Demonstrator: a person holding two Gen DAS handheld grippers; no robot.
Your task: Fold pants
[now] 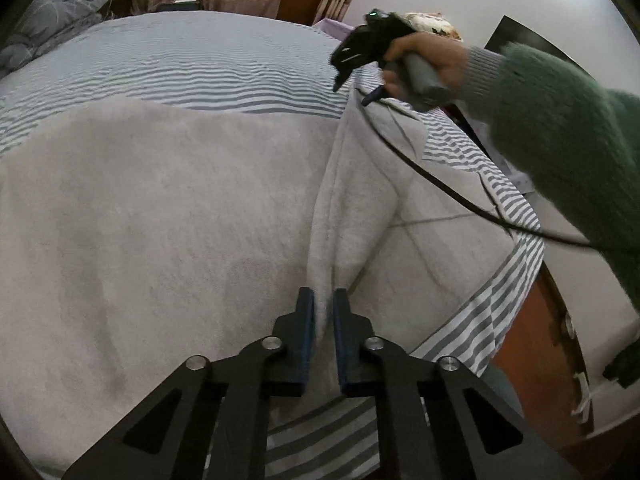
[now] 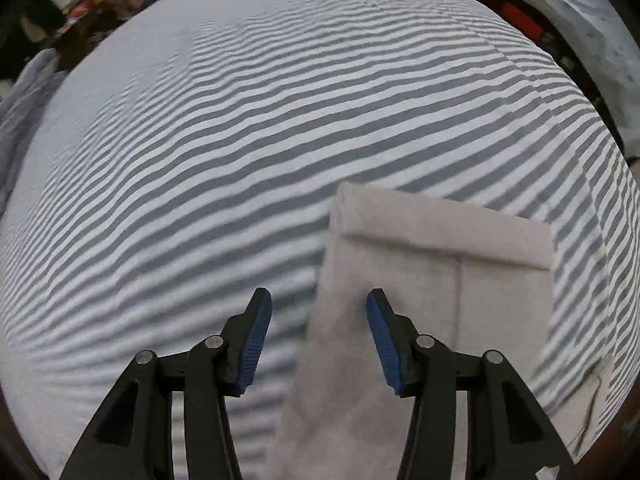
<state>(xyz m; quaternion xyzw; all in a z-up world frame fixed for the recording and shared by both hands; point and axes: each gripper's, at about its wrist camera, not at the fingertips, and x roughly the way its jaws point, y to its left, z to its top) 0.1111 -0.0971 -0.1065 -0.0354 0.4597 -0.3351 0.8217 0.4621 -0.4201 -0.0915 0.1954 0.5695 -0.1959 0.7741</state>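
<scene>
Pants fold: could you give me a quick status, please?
Left gripper shut on light grey fleece pants. Right gripper open above a leg end. Black cable trails over them.

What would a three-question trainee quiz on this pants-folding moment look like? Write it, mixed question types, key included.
1. True or false: the left gripper is pinching a raised fold of the pale grey pants.
2. Multiple choice: the right gripper is A) clamped on the pants, B) open above one edge of the pants, C) gripping the striped bedsheet.
3. Short answer: what do the pants lie on?

Key
1. True: its blue pads sit close together with a ridge of cloth between them.
2. B: the jaws stand apart, nothing pressed between them.
3. The grey-and-white striped bedsheet on the bed.
</scene>
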